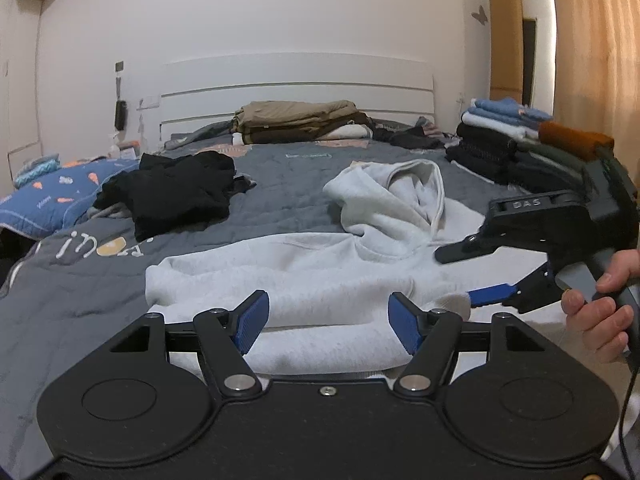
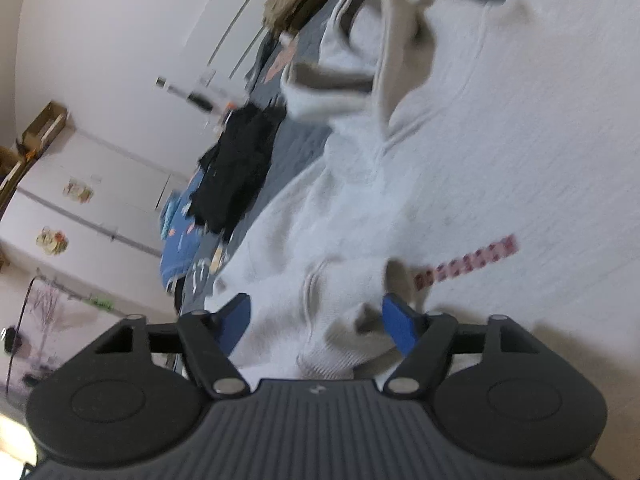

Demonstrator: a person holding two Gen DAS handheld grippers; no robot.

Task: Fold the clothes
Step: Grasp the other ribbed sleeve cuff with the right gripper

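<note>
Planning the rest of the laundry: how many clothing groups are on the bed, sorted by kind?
Hoodie being folded: 1, the light grey hoodie under the open left claw and open right claw.
Loose heaps: 1, the black clothes.
Folded stacks: 2, the brown stack and the dark stack.
Total: 4.

A: What colours are on the bed?
B: A pale grey hoodie [image 1: 320, 276] with a strip of small pink squares [image 2: 466, 265], on a dark grey quilt [image 1: 80, 280].
A: Anything else?
B: A black heap [image 1: 176, 188], a blue carrot-print pillow [image 1: 52, 196], blue-padded black fingers [image 1: 252, 316].
</note>
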